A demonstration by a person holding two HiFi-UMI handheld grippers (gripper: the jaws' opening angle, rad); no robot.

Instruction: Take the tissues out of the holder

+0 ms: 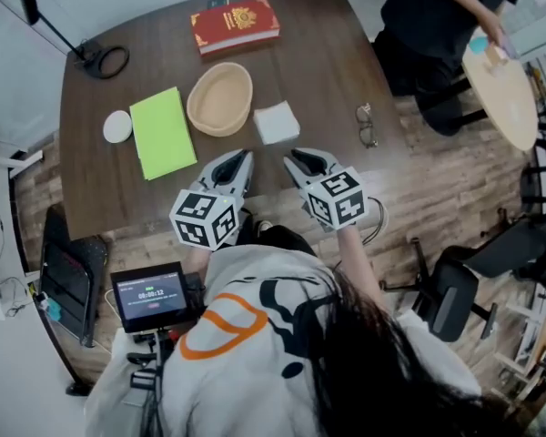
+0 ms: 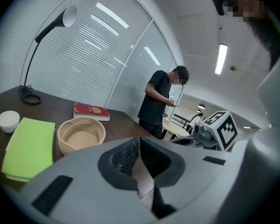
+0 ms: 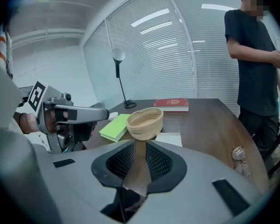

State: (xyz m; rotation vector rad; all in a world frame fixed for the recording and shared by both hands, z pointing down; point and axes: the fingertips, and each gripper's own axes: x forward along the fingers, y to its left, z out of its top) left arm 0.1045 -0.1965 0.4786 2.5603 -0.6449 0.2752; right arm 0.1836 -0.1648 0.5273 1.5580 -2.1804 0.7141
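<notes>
**Tissues beside an empty holder: the risk lies in any further reach**

The left tongs (image 1: 240, 158) are closed on nothing. The right tongs (image 1: 297, 158) stand a little apart, and only bare wood shows between them. Both hover side by side over the near edge of the tabletop (image 1: 332, 57).

The tissues (image 1: 277, 122) lie as a flat white stack on the tabletop, just right of the woven holder (image 1: 220, 98). The holder looks empty in every view, so the task seems done or nearly so.

If the stack must be moved again, there is little for the tongs to bite on. They could peel off the top sheets alone, or scrape the wood and push the stack away. A low approach from the near side could knock the light holder toward the green notebook (image 1: 162, 133). A wide sweep by the right tongs could catch the glasses (image 1: 367, 126) near the tabletop's right edge.
</notes>
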